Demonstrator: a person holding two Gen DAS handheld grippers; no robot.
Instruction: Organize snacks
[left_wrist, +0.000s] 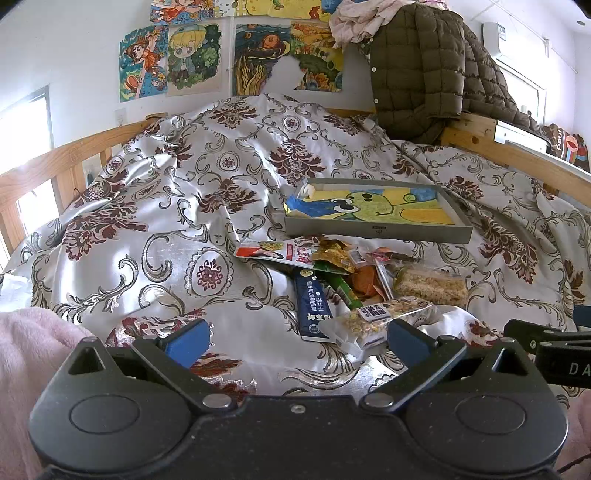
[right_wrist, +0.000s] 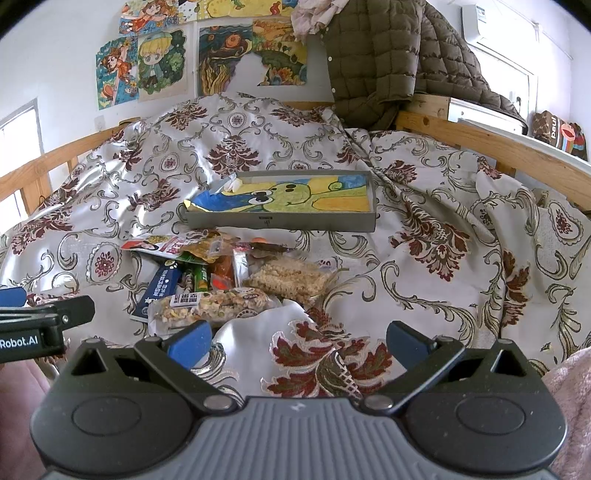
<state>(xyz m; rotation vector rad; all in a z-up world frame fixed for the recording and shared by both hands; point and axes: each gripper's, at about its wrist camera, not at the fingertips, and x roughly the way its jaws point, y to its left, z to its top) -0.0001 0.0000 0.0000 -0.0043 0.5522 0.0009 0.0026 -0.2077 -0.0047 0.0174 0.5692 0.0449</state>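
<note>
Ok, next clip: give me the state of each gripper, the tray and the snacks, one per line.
Left gripper: open, holding nothing, above the bedspread.
Right gripper: open, holding nothing.
Grey tray: on the bedspread, lined with a drawing, no snacks inside.
Snack pile: loose heap in front of the tray, unsorted.
Nut bar packet: sealed, lying flat, nearest the grippers.
Dark blue packet: sealed, lying flat at the pile's edge.

My left gripper (left_wrist: 297, 338) hangs with its blue pads wide apart over the patterned quilt (left_wrist: 177, 206), holding nothing. Just ahead lies a heap of snacks (left_wrist: 351, 280): a dark blue stick pack (left_wrist: 313, 302), a nut bar (left_wrist: 384, 317), a rice cake (left_wrist: 430, 285). Beyond them sits a grey tray (left_wrist: 376, 230) lined with a drawing.
</note>
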